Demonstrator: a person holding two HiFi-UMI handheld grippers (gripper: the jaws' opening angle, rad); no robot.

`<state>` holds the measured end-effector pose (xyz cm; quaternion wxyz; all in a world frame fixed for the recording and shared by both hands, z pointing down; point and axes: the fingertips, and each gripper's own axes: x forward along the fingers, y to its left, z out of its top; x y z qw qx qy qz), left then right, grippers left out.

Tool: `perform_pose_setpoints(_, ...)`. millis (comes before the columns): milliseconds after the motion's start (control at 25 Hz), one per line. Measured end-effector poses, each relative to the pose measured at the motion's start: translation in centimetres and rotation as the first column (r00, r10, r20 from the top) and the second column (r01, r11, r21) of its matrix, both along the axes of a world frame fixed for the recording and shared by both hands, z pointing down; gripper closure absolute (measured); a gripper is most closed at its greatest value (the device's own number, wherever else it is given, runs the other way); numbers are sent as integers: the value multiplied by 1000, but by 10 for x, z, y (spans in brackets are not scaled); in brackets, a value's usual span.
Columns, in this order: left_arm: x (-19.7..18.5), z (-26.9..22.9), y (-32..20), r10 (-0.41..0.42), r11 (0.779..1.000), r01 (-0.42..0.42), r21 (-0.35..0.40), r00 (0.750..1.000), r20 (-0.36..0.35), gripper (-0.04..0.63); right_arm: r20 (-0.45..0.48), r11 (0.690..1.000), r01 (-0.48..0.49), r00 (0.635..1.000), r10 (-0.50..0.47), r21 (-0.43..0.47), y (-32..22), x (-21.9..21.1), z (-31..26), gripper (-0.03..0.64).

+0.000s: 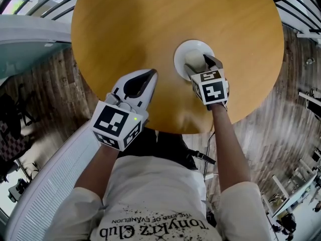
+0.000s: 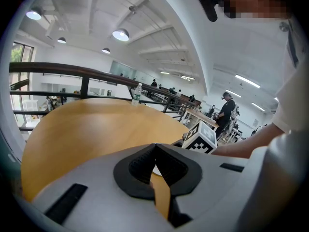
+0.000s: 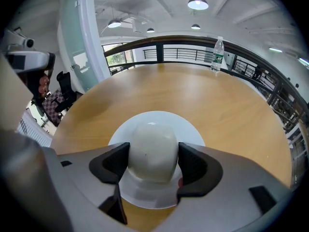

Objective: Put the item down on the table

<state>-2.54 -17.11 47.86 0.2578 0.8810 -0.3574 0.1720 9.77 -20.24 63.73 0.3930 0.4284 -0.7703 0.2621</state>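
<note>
A white rounded cup sits between the jaws of my right gripper, whose pads press on both its sides. It is over a white saucer on the round wooden table; whether the cup rests on the saucer I cannot tell. From the head view the saucer lies right of the table's middle, with the right gripper and cup over its near part. My left gripper hovers above the table's near edge, jaws shut and empty. In its own view the left gripper tips meet.
A clear water bottle stands at the table's far edge by a dark railing. The bottle also shows in the left gripper view. Wood floor surrounds the table. People stand far off.
</note>
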Motion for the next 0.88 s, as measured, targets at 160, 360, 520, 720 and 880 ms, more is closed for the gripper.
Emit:
perform_pose_setpoints(160, 1, -5, 1, 2, 1000, -2, 1, 1000, 1, 572, 51, 1000, -20, 999, 20, 2, -2, -1, -8, 303)
perform_pose_setpoints(360, -1, -12, 6, 5, 1000, -5, 11, 1000, -3, 572, 67, 999, -38, 997, 35, 36, -3, -1, -26, 302)
perform_pose_setpoints(520, 0, -22, 12, 16, 999, -16, 29, 1000, -1, 572, 97, 995, -69, 993, 62, 72, 4, 4, -49, 302)
perform_pose_setpoints(720, -4, -43, 23, 31, 997, -32, 68, 1000, 4, 572, 157, 982, -149, 979, 130, 118, 23, 14, -86, 302)
perform_pose_setpoints(880, -3, -61, 33, 53, 993, -54, 102, 999, 10, 572, 197, 968, -186, 969, 152, 167, 40, 22, -119, 302)
